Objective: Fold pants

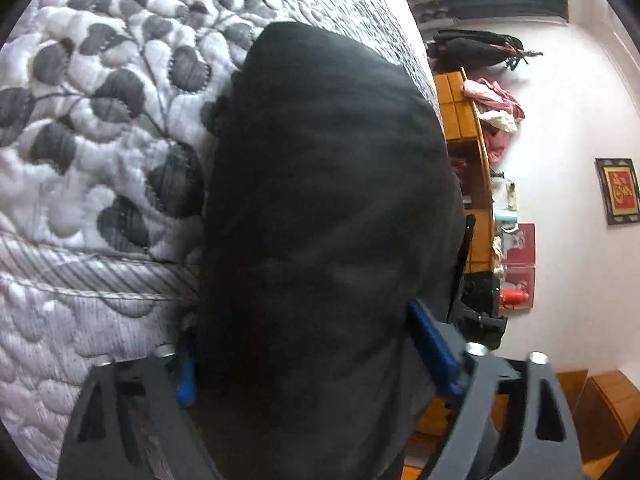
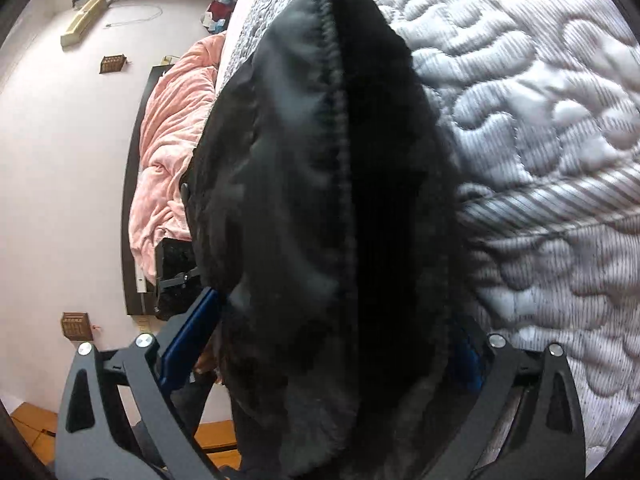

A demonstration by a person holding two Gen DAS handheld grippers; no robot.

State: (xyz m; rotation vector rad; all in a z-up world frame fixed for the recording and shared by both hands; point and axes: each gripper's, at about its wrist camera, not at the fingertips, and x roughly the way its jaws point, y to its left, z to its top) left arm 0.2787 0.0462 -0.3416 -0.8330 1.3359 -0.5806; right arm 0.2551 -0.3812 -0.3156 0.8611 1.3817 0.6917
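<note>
Left wrist: left gripper point(image 1: 308, 356) jaws pinching black pants point(image 1: 328, 200) over quilt point(image 1: 100, 120)
Right wrist: right gripper point(image 2: 336, 356) jaws pinching pants beside quilt

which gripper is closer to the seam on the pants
Right, likely: the seam of the pants runs between the right gripper's fingers. The left gripper straddles plain cloth, with no seam in its view.

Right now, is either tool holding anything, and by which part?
It cannot be told. Black fabric pants bunch between the wide-set jaws of both the left tool and right tool, but whether they pinch it, and which part, isn't visible.
</note>
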